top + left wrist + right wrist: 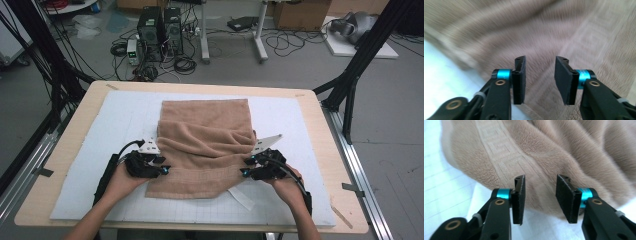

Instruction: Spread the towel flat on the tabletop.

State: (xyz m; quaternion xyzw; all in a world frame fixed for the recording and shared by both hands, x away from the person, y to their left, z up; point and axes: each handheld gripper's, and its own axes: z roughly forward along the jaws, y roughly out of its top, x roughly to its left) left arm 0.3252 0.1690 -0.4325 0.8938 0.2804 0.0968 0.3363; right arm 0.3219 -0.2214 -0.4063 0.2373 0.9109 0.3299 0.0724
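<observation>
Forearms come in low, each hand carrying a hand-held gripper: the left hand-held gripper [165, 169] and the right hand-held gripper [244, 167] both stand with jaws apart and nothing pinched, one at each side edge of the tan towel [202, 145] lying partly folded between them on the desk [70, 130]. It looks soft, light and floppy, with thick pile that should grip well. Best taken at the woven border band [499, 152] or a corner just ahead of each jaw, pinching every layer so none sags free.
</observation>
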